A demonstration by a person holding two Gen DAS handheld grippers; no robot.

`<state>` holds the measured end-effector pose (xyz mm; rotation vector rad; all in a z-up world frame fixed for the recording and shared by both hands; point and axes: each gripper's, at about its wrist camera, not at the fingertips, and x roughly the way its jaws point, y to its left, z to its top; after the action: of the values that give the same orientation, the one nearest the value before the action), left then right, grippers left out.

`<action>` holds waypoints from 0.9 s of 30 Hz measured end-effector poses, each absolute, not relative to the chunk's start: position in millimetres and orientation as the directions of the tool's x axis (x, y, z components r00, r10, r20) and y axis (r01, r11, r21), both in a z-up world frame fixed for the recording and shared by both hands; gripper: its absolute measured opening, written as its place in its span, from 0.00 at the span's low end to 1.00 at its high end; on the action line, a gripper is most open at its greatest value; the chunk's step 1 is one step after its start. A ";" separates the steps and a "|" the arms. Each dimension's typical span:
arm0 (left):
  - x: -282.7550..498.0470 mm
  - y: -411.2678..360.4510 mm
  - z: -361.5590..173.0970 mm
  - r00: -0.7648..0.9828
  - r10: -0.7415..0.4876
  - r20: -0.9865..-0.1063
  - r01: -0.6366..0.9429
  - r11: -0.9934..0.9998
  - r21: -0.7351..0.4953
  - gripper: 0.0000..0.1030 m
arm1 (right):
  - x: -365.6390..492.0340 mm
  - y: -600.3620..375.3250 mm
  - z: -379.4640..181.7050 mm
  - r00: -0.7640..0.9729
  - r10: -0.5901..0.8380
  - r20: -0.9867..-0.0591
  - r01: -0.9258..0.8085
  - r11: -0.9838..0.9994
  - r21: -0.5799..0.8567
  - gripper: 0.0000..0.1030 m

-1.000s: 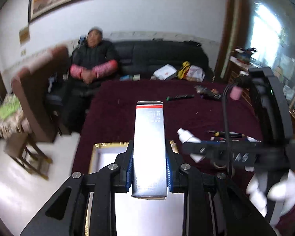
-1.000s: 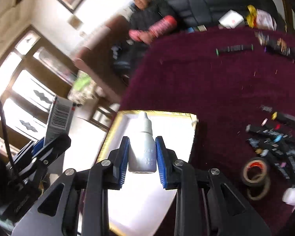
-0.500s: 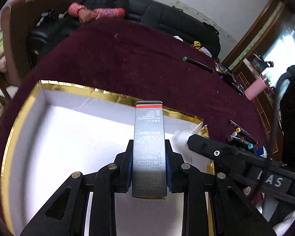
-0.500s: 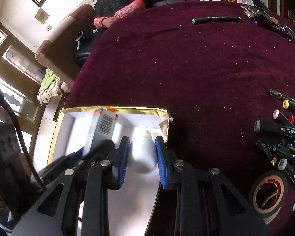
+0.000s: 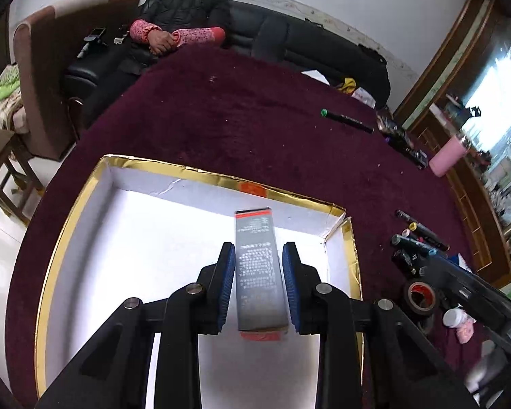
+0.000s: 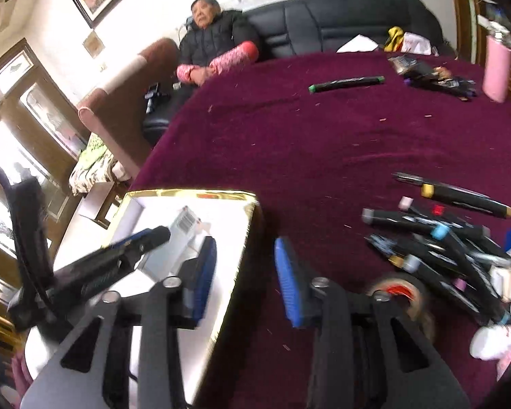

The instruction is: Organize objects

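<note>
A gold-rimmed white box (image 5: 207, 175) lies on the maroon table. My left gripper (image 5: 259, 255) is open over it, its pads a little apart from a narrow grey carton (image 5: 259, 269) with red ends that lies in the box. The carton also shows in the right wrist view (image 6: 184, 225), with the left gripper's arm in front of it. My right gripper (image 6: 245, 266) is open and empty, straddling the box's right rim (image 6: 235, 272). The white bottle it held is not in sight.
Several black markers (image 6: 436, 231) and tape rolls (image 6: 402, 289) lie on the table (image 6: 316, 143) to the right. One marker (image 6: 345, 83) and a pink bottle (image 6: 497, 68) are farther back. A person sits on a sofa behind the table.
Both grippers lowered their objects into the box and opened. The carton now lies loose between my left pads. My right gripper let go of the bottle and moved right over the box rim.
</note>
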<state>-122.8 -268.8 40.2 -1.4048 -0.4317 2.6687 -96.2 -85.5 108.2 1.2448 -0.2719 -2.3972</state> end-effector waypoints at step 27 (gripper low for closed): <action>-55.5 -122.1 67.5 -0.571 0.231 -0.788 -0.276 -0.958 -0.081 0.40 | 10.2 77.9 113.4 -0.640 -0.446 -0.626 0.163 -0.875 0.456 0.47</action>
<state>-55.5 -122.1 67.5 -1.2705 0.0735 2.5546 10.2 77.9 113.4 1.1013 -0.5172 -2.5180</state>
